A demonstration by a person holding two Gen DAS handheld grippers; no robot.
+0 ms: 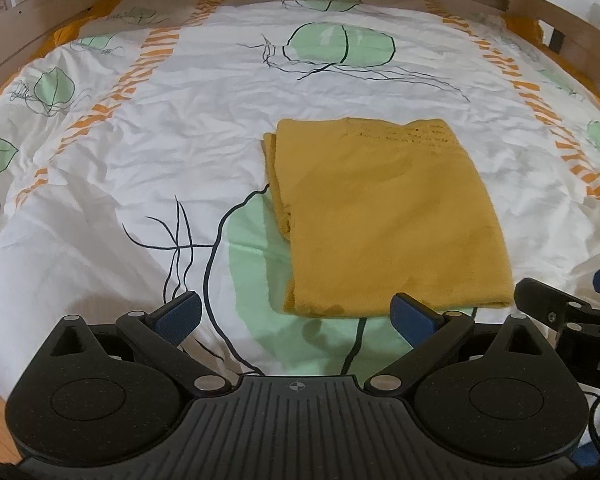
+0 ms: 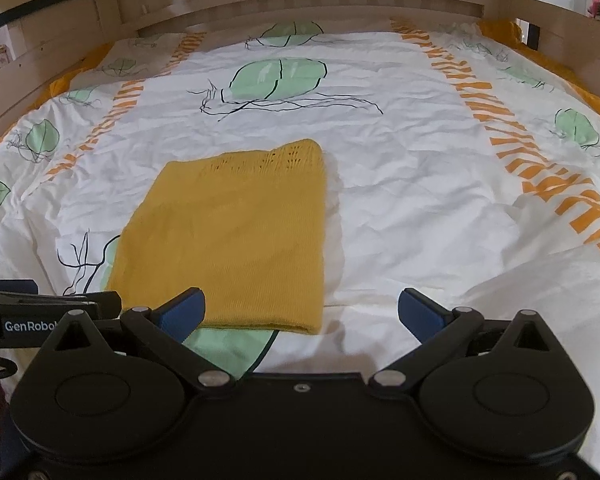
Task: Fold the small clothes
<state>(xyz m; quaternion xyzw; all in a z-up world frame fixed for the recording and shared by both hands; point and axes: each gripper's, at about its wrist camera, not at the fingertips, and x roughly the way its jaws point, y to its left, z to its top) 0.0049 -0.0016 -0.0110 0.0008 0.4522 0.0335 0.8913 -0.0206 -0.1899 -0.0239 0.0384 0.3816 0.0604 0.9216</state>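
The folded mustard garment [image 1: 384,216] is laid flat on the leaf-print duvet [image 1: 140,160], its long axis running away from both grippers. Its near edge is flanked by the left gripper [image 1: 296,316] and right gripper [image 2: 302,312], both spread wide and empty, neither clearly nearer.

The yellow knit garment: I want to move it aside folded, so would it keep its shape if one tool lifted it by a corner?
Probably not. The yellow knit garment looks soft and floppy, lying flat in loose layers on the duvet, so it would likely sag and unfold. It seems light.
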